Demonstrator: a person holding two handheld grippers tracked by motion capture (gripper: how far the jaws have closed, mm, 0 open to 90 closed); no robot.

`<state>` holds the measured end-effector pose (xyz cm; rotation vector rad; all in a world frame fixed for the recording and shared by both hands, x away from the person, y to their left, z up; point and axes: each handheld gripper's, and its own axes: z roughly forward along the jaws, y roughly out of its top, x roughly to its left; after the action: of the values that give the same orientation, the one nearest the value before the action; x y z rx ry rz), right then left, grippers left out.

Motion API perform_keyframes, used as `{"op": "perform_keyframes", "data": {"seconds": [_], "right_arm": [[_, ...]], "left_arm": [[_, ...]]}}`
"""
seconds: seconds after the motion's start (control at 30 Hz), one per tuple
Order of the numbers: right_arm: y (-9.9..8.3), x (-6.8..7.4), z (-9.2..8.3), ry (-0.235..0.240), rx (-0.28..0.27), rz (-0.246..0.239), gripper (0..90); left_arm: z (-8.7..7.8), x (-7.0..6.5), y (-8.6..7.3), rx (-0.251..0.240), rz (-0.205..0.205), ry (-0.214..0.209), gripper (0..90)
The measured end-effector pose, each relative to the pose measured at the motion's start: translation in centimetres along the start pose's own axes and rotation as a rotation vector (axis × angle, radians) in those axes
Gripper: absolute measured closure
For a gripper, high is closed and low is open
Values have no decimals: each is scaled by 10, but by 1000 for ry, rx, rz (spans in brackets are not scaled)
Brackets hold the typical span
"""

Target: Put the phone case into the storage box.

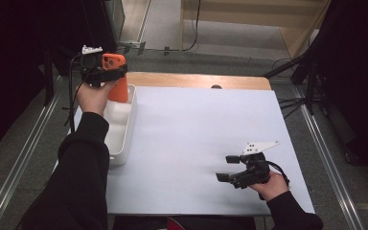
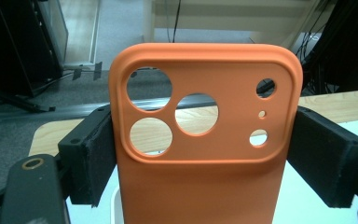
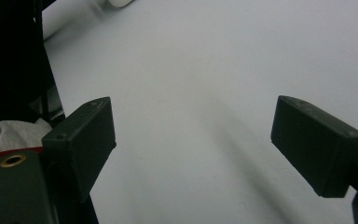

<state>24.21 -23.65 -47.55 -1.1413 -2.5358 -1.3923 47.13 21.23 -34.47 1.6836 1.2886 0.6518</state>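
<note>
Nearest, the right claw (image 1: 231, 168) rests low over the bare white table (image 1: 196, 143), jaws spread and empty, apparently waiting. Farther off, the left claw (image 1: 106, 72) clamps an orange phone case (image 1: 117, 79) by its edges, upright above the white tray (image 1: 124, 124).

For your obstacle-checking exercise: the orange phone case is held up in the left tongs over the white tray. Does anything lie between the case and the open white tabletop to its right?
Nothing visible does. The orange phone case sits clamped in the left tongs above the white tray's far end; only the tray's low right wall separates it from the bare tabletop. The right tongs rest open, near the front edge.
</note>
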Motion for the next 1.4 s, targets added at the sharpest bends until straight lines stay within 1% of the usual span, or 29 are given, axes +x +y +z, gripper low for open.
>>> {"op": "perform_keyframes", "data": {"seconds": [0.07, 0.13, 0.2, 0.27, 0.33, 0.4, 0.47, 0.63, 0.7, 0.8, 0.9, 0.97, 1.03, 1.07, 1.2, 1.27, 1.37, 1.4], "right_arm": [[0, 0, 0, 1, -1, 2, 127], [0, 0, -1, 0, -5, 1, 127], [-1, 0, -1, -1, -5, 3, 127], [-1, -1, -1, 0, -4, 2, 127], [-1, -1, -1, 0, -4, 2, 127], [-1, 0, -1, 1, -6, 3, 127], [-1, 0, -1, 4, -5, 3, 127], [-2, 0, -2, 0, -8, 4, 127], [-2, 0, -2, -1, -7, 4, 127], [-2, 0, -1, -1, -4, 4, 127], [-2, 1, -1, 0, -4, 2, 127], [-2, 0, -1, 1, -4, 2, 127], [-2, 0, -1, 0, -7, 3, 127], [-2, 0, -1, 1, -7, 4, 127], [-2, 0, -2, -1, -7, 3, 127], [-2, 0, -2, 0, -8, 4, 127], [-2, 0, -2, 4, -2, 8, 127], [-2, 0, -1, 4, -2, 4, 127]], "left_arm": [[2, 1, 0, -3, -6, 4, 159], [4, 2, -1, -6, -12, -6, 159], [5, 2, -2, -6, -16, -7, 159], [7, 1, -3, -12, -13, -3, 159], [10, 0, -3, -19, -14, -7, 159], [13, 1, -4, -14, -9, 4, 159], [16, 2, -6, -12, -16, 0, 159], [20, 4, -8, -4, -10, 8, 158], [22, 5, -8, -4, -18, 5, 158], [26, 5, -9, -3, -13, 14, 158], [30, 6, -12, 15, -17, 23, 158], [33, 5, -14, 20, -8, 40, 158], [34, 6, -15, 9, -25, 31, 158], [35, 7, -16, 8, -30, 33, 158], [39, 7, -20, 16, -29, 50, 158], [40, 8, -22, 19, -36, 49, 158], [42, 8, -26, 9, -46, 47, 157], [43, 9, -27, 17, -40, 51, 157]]}}
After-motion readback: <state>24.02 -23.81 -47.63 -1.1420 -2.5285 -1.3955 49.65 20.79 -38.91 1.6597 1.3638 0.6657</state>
